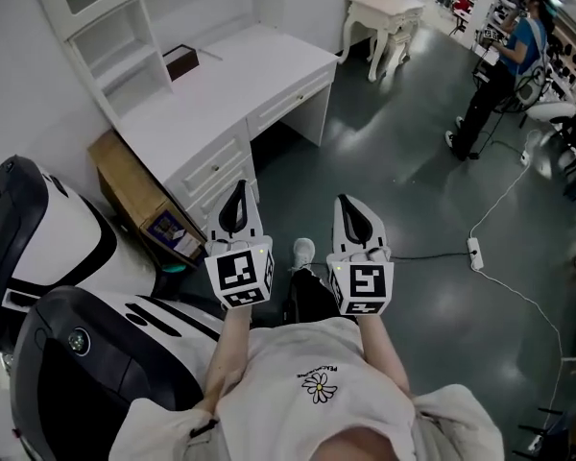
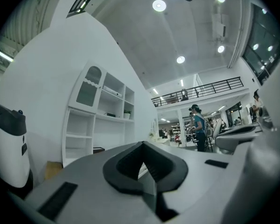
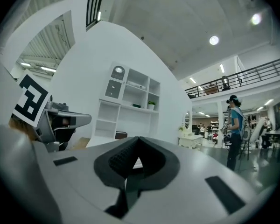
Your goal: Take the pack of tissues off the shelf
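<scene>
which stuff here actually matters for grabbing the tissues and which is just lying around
Job: shelf unit; dark box beside it, possibly the tissues; left claw and right claw, both shut, empty.
Lying about: cardboard box, small white table, power strip.

White desk (image 1: 232, 83) and shelf unit (image 1: 115, 48), dark glossy floor (image 1: 413, 195)

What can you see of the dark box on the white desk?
The dark box is small, rectangular and dark brown with a darker top; it shows too small to tell the material. It lies flat at the back of the white desk, at the foot of the shelf unit, beside its low open compartments. Only the desktop visibly touches it; whether it abuts the shelf unit cannot be told.
</scene>
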{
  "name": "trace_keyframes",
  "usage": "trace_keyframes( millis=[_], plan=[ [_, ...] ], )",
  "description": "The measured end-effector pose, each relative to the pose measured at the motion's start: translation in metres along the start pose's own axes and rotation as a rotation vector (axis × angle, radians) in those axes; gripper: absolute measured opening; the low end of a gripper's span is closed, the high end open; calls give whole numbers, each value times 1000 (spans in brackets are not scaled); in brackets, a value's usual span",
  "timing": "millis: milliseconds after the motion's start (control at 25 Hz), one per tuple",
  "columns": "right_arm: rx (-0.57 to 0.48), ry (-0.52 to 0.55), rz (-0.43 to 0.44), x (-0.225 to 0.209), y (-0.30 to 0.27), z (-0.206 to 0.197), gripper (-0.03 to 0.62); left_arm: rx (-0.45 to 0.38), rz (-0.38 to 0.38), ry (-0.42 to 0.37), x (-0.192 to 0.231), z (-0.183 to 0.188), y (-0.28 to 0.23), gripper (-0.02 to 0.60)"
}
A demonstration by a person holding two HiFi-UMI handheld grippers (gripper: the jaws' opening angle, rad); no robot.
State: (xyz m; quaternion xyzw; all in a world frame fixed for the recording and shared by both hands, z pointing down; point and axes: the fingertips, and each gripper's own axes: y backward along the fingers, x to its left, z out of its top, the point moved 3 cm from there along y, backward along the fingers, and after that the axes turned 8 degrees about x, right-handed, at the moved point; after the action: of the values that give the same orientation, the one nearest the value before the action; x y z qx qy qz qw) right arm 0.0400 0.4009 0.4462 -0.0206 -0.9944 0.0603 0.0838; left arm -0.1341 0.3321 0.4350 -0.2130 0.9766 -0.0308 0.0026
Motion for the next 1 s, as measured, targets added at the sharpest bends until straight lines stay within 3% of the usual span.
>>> trace_keyframes(
  millis=[240, 520, 760, 1000],
  plan=[
    [-4, -63, 75, -21, -102, -11, 3, 10, 54, -71, 17, -2, -85, -2],
    [-1, -73, 155, -61, -239, 13, 3, 15, 127, -29, 46, 22, -206, -1],
    [-52, -15, 246, -83, -344, 47, 3, 16, 170, -20, 64, 42, -304, -2],
    [-49, 4, 332, -93, -423, 59, 3, 55, 249, -9, 85, 43, -368, -2]
  ],
)
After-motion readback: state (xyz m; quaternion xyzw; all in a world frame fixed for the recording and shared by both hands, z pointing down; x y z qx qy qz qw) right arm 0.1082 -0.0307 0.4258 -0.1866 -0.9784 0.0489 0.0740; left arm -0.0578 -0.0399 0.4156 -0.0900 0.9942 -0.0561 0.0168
